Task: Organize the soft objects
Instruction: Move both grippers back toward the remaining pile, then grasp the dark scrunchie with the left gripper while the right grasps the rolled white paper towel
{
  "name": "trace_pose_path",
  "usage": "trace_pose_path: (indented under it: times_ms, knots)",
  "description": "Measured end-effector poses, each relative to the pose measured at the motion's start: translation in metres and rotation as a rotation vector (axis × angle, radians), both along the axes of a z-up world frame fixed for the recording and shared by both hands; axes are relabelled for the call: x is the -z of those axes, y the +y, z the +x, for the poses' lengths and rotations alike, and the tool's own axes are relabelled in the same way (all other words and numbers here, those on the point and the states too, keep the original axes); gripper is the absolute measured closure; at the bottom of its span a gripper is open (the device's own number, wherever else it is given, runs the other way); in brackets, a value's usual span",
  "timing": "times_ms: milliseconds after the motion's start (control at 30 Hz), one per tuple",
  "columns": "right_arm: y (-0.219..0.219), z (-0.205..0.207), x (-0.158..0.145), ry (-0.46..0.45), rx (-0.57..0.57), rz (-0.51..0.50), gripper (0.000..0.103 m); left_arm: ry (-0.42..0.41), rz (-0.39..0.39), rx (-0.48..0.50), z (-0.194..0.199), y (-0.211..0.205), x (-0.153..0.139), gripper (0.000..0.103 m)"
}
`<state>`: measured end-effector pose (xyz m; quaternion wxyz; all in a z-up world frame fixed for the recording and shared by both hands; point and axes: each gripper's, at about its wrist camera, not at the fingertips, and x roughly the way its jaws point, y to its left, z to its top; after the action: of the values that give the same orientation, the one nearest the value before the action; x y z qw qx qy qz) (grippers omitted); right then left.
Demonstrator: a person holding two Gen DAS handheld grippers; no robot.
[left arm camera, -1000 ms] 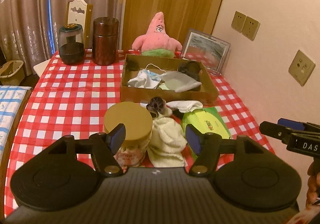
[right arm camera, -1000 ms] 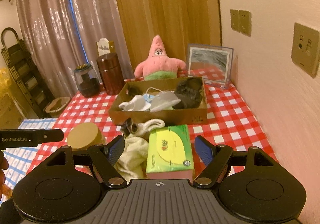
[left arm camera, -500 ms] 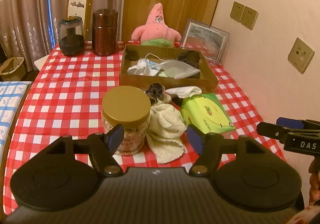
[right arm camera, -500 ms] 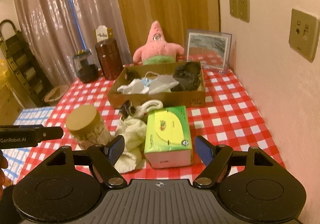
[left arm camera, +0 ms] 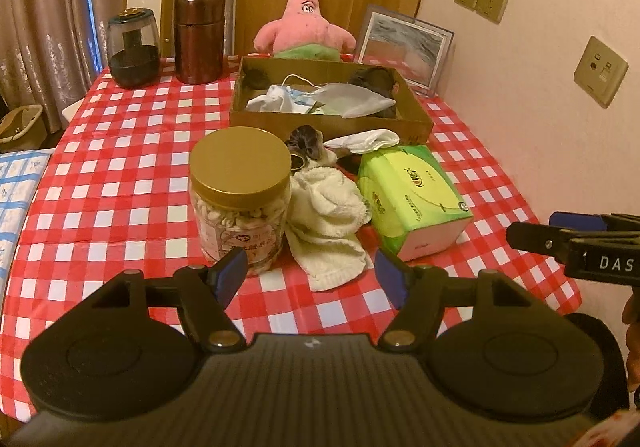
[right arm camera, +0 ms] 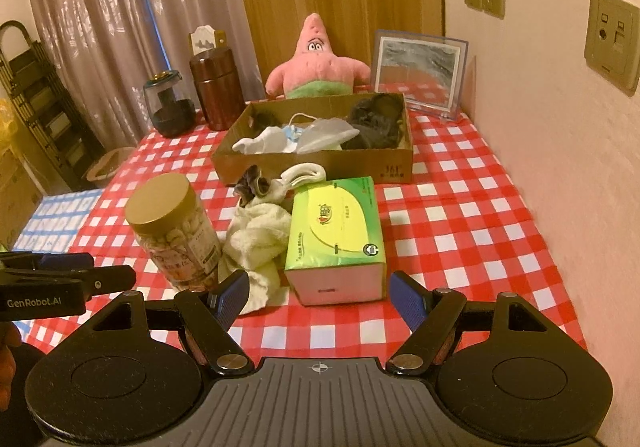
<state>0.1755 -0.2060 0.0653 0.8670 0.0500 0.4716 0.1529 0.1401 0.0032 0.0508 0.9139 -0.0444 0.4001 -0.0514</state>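
Dark cloth (left arm camera: 306, 139) behind the cream towel (left arm camera: 326, 223) is partly hidden. Both jaws are held released; the towel is seen at mid-frame, beyond the left gripper (left arm camera: 308, 275), apart.

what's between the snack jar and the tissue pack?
A crumpled cream towel lies between the jar and the green tissue pack, touching both; both wrist views show it.

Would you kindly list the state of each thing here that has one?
Left gripper: open, empty.
Right gripper: open, empty.
Jar: upright, lid on.
Tissue pack: flat on table.
Towel: crumpled, touching jar.
Box: open, holding cloths.
Plush: upright behind box.
Canister: upright, closed.
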Motion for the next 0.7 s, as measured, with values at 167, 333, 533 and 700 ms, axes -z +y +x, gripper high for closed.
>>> trace_pose_path:
  times_ms: [167,333,533,700]
  knots:
    - [0.0,0.0,0.0,0.0,0.001,-0.001,0.026,0.001,-0.006,0.002,0.002,-0.001,0.002,0.036]
    - [-0.002,0.0,0.002,0.002,0.004,-0.002,0.026,0.0,-0.005,0.001,0.002,-0.001,0.002,0.036]
    - [-0.001,0.001,0.003,-0.001,0.0,-0.002,0.026,-0.016,-0.006,0.024,0.005,-0.001,-0.001,0.036]
    - [0.0,0.006,0.006,-0.005,-0.006,-0.008,0.026,-0.035,0.0,0.045,0.018,0.001,-0.007,0.036]
